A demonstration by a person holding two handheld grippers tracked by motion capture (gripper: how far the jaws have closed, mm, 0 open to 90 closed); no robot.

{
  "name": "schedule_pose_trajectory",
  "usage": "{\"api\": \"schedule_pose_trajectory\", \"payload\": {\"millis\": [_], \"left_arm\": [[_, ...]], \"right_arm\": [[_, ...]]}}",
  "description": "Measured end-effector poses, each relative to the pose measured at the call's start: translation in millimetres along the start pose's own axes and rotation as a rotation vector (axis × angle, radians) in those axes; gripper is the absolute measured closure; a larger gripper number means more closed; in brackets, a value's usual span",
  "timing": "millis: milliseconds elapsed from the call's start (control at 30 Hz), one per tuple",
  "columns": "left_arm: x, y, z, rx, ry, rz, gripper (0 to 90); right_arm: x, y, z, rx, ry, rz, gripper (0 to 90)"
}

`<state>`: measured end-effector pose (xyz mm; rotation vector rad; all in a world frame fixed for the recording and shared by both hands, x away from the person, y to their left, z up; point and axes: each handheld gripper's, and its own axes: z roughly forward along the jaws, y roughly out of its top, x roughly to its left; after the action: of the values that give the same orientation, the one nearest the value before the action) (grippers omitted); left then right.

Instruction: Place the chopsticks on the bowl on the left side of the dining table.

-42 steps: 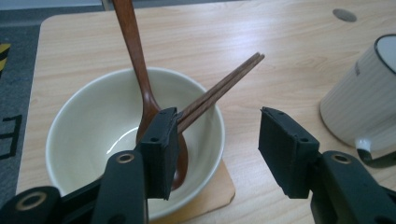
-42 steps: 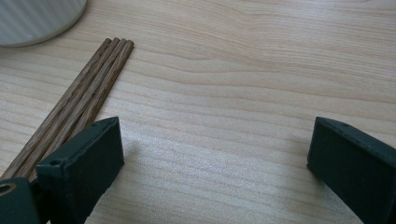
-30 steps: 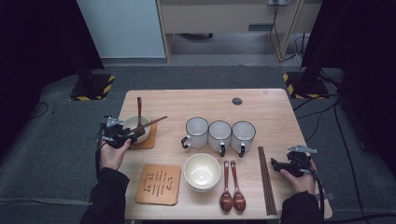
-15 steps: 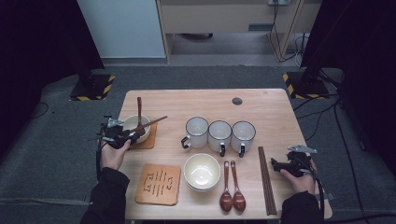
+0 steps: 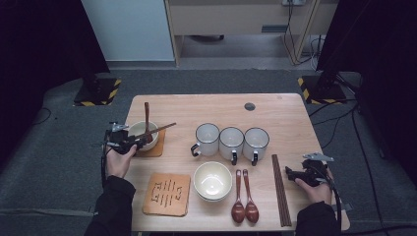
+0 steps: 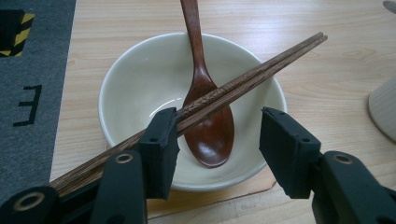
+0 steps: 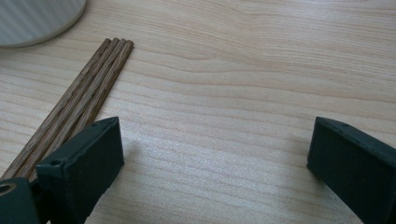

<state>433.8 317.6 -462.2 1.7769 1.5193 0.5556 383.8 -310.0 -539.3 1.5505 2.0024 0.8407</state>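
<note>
At table's left edge, L gripper (image 5: 129, 141) level, jaws half-open, round cream ceramic bowl (image 6: 140, 84) ahead, dark wooden chopstick pair (image 6: 243, 79) touching one pad, unclamped, R gripper (image 5: 301, 173) low, wide open, empty.

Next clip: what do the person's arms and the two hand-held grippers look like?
Both forearms wear dark long sleeves. The left hand-held gripper and the right hand-held gripper are black, each topped by a grey three-cornered plate and trailing a black cable. Up close, the jaws end in blocky matte black pads with small round holes.
</note>
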Motion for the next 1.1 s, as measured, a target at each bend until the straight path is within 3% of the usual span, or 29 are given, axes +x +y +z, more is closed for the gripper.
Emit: {"api": "schedule_pose_trajectory", "payload": {"millis": [433, 1100], "left_arm": [[7.2, 2.0, 7.3, -0.007, 0.013, -0.021, 45.1], [15.4, 3.1, 14.8, -0.032, 0.024, -0.016, 43.4]], "right_arm": [[0.0, 0.0, 0.0, 0.000, 0.000, 0.000, 3.7], [0.0, 0.0, 0.0, 0.000, 0.000, 0.000, 3.7]]}}
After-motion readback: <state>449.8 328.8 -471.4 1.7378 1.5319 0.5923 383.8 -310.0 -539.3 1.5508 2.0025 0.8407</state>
